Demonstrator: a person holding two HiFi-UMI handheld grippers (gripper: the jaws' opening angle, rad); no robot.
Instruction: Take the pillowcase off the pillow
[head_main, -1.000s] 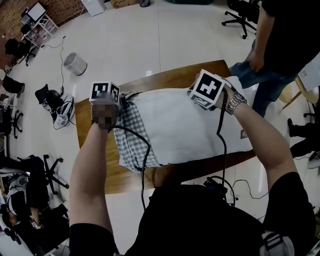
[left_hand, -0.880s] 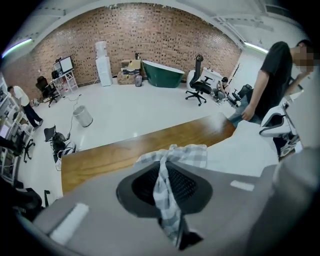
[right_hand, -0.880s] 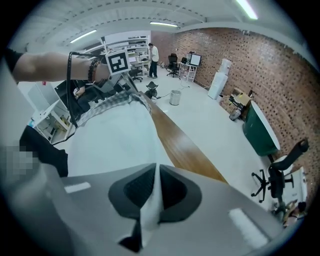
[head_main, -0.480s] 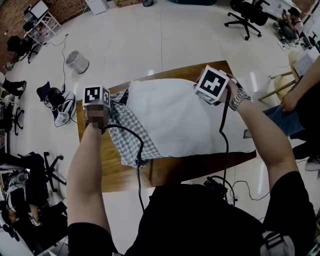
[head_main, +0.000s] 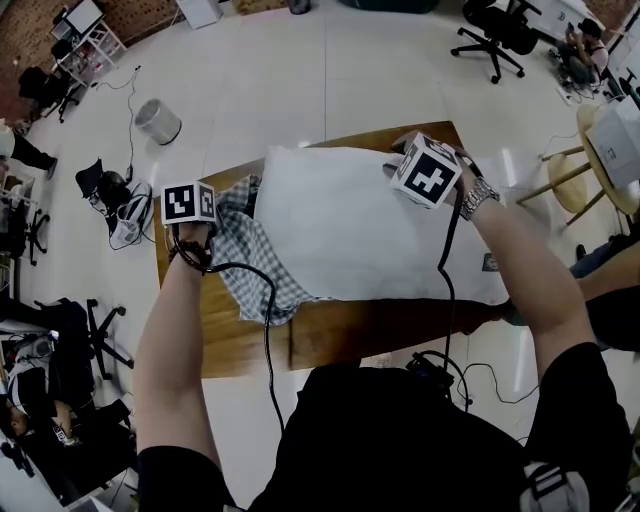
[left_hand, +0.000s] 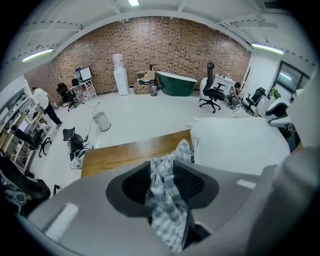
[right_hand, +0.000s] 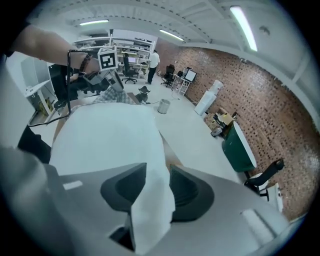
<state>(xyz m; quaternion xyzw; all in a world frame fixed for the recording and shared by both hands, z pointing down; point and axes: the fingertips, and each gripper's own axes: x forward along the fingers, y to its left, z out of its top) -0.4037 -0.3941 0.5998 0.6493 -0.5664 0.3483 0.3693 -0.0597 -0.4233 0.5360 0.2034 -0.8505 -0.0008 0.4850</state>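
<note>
Head view shows your grey-and-white checked pillowcase (head_main: 255, 265) crumpled at the left end of the white pillow (head_main: 350, 230), both lying on the wooden table (head_main: 230, 345). Your left gripper (left_hand: 162, 172) has just been opening its jaws, with a twisted fold of that checked fabric between them. Your right gripper (right_hand: 158, 182) has just been opening too, the pillow's white corner between its jaws.

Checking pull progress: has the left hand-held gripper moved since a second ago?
Yes. The left hand-held gripper has shifted left toward the table's left edge. Its jaws have just been opening, with the pillowcase between them.
</note>
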